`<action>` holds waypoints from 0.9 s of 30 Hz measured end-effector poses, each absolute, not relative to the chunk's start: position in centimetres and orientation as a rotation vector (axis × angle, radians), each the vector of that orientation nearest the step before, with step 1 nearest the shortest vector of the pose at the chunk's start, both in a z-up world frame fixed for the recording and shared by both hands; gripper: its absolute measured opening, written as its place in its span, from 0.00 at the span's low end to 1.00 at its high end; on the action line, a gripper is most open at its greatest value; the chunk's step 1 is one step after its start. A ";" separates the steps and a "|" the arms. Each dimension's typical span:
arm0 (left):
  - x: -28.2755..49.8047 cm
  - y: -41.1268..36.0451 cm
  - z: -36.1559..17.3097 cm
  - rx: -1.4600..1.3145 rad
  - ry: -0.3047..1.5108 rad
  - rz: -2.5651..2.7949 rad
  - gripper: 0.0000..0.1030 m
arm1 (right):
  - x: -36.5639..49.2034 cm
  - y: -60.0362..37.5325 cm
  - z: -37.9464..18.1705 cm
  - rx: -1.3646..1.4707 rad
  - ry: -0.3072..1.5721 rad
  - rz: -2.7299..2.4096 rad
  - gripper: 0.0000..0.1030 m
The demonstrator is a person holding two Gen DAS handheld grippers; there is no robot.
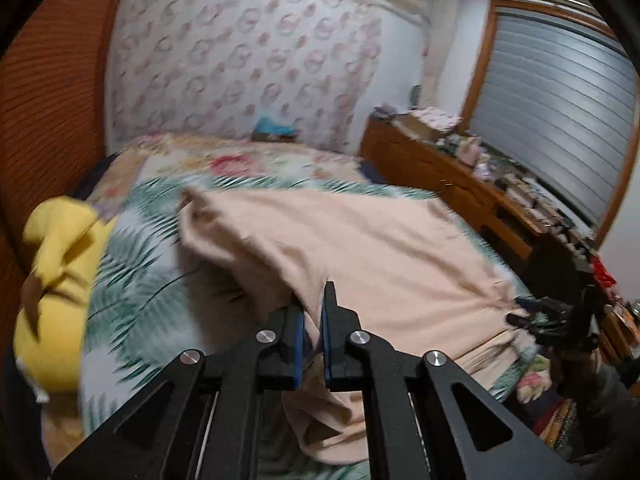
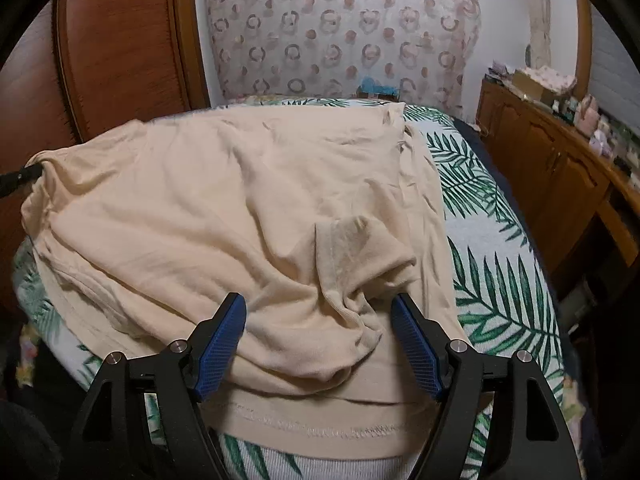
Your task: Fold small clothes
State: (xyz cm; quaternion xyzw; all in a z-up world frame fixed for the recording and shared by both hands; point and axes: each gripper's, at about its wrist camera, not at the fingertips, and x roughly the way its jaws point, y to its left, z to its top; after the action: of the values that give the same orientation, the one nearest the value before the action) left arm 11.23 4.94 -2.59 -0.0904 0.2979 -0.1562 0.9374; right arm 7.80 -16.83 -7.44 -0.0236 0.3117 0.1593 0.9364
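Left tongs point(image 1: 313, 328) pinching shirt point(image 2: 240, 208) edge, right tongs point(image 2: 319, 340) spread, bedspread point(image 2: 500, 280) margin seemingly free.

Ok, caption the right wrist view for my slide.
Open right tool straddles a bunched fold of the peach shirt on the leaf-print bedspread.

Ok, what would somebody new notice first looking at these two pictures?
A big peach garment spread over the palm-leaf bedspread fills both views. The left gripper pinches its edge, while the right gripper hangs open over a bunched fold. A yellow garment lies at the bed's left side.
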 end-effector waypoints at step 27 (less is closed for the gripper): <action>17.0 -18.0 4.5 0.036 0.659 -0.737 0.11 | 3.8 -24.4 -7.1 0.086 0.549 0.294 0.75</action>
State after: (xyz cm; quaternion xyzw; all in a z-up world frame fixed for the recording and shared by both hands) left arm 16.98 -18.00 4.51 0.0172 0.3160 -0.3536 0.8802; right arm 3.84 -24.43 -7.06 0.0422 0.2700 0.1448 0.9510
